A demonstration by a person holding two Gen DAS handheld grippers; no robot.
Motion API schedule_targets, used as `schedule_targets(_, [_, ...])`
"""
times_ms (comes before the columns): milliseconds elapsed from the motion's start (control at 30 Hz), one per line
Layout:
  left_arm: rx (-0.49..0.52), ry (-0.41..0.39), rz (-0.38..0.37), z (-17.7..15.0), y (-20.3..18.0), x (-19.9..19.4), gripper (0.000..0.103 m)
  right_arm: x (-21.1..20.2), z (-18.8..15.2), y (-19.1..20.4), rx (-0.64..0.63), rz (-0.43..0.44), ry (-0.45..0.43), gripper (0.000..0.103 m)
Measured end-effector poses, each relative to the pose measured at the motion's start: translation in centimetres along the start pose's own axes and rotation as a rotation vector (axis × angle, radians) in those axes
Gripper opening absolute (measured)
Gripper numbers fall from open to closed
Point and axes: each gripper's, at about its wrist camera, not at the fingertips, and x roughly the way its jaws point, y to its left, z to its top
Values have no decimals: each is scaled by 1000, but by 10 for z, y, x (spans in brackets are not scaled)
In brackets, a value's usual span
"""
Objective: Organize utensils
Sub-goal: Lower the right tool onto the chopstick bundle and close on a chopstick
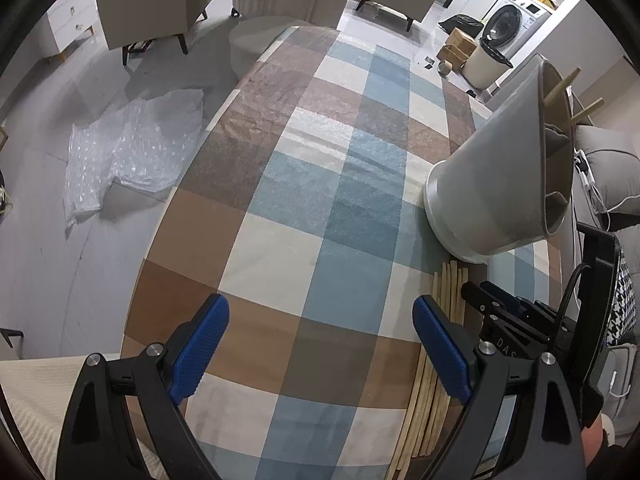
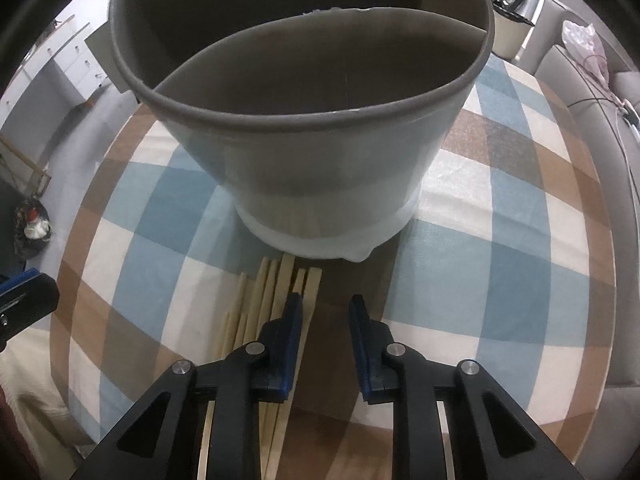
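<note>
A bundle of pale wooden chopsticks (image 2: 266,300) lies on the checked tablecloth in front of a grey divided utensil holder (image 2: 320,152). My right gripper (image 2: 326,310) points down over the bundle's right edge. Its jaws stand a narrow gap apart, the left pad (image 2: 294,320) on top of the sticks, and nothing is clamped between them. In the left wrist view the chopsticks (image 1: 448,300) lie right of my left gripper (image 1: 320,322), which hangs wide open over bare cloth. The holder (image 1: 492,184) stands upright at the right with two chopsticks (image 1: 564,84) sticking out.
The round table (image 1: 280,184) has a blue, brown and cream checked cloth. Bubble wrap (image 1: 132,152) lies on the floor to the left. Armchairs (image 1: 152,0) stand behind, with a washing machine (image 1: 516,20) and a bin (image 1: 486,60) at the back right. A sofa (image 2: 576,60) borders the right side.
</note>
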Motion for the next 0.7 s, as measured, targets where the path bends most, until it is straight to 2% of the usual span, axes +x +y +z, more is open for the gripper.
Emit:
schedule_targets(233, [-8, 6, 1, 0, 0, 1, 90, 2, 5, 2, -17, -23, 22, 18])
schedule_targets(500, [-10, 16, 3, 0, 1, 3, 90, 4, 6, 9, -24, -41, 18, 18])
schedule_targets(700, [-13, 21, 11, 0, 2, 4, 90, 7, 6, 23, -40, -89, 19, 18])
